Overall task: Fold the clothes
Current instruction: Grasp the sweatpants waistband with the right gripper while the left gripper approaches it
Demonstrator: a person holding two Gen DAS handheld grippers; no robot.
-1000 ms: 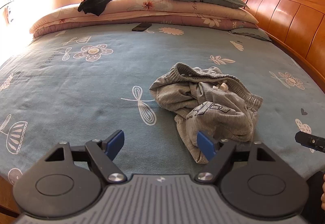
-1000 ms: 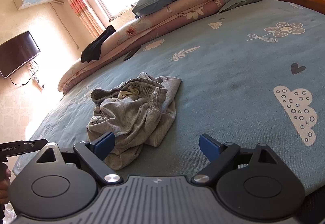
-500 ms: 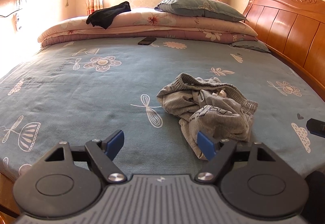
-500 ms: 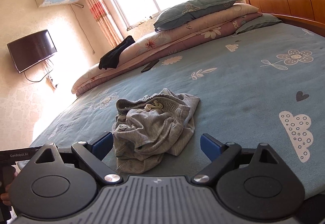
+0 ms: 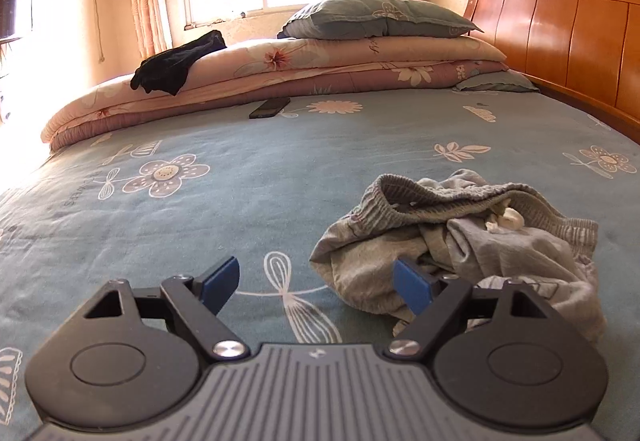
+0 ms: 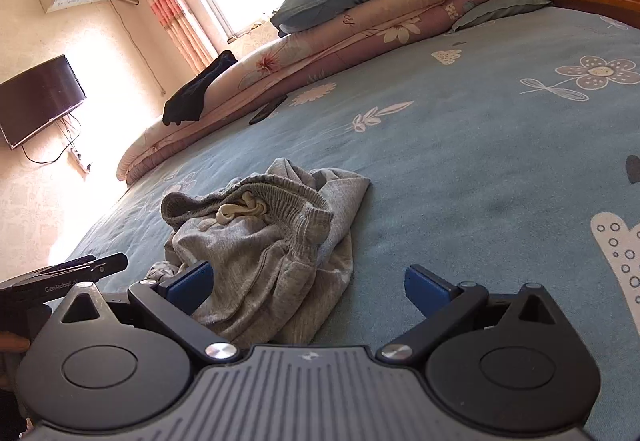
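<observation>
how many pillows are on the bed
2. One blue-grey pillow lies on top of the stacked quilts by the window; a second, flatter pillow lies on the bed sheet beside the headboard. More could be hidden behind the quilts.

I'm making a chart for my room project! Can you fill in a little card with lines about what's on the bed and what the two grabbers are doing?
clothes to fold: grey shorts, crumpled in a heap
surface: blue flowered bedsheet
left gripper: jaws opening, nothing between them
right gripper: jaws opening, shorts' edge between them, not pinched
also on bed: phone, black garment on folded quilts, pillow
folding: not started
</observation>
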